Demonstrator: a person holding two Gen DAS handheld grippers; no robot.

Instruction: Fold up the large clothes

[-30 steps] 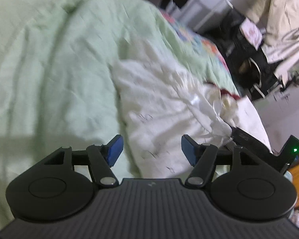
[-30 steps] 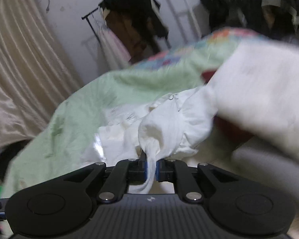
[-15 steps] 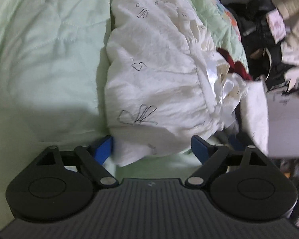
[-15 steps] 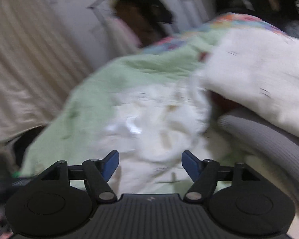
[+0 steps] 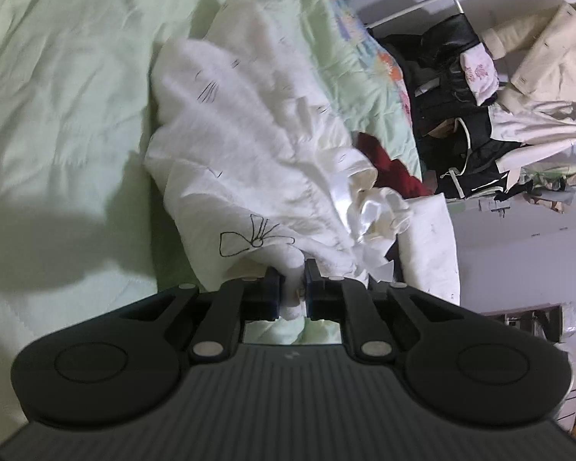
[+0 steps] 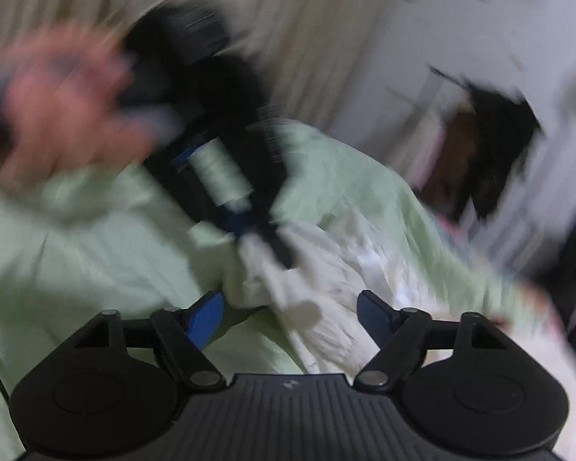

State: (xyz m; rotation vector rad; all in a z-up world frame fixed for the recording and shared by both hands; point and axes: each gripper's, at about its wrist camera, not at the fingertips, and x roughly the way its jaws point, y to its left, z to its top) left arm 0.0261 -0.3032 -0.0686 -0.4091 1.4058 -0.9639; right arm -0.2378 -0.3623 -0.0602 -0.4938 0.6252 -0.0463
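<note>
A large white garment with small black bow drawings lies crumpled on a pale green quilt. My left gripper is shut on the near edge of the garment, with cloth bunched between its blue pads. In the blurred right wrist view, my right gripper is open and empty, its fingers on either side of the white garment. The left gripper shows there too, pinching the cloth, with the person's hand behind it.
A dark red cloth and a folded white piece lie beside the garment near the bed's right edge. A rack of dark and cream clothes stands beyond the bed. A beige curtain hangs behind.
My left gripper moved in and closed on the garment's near edge. My right gripper let go of the white cloth, opened, and swung left toward the left gripper.
</note>
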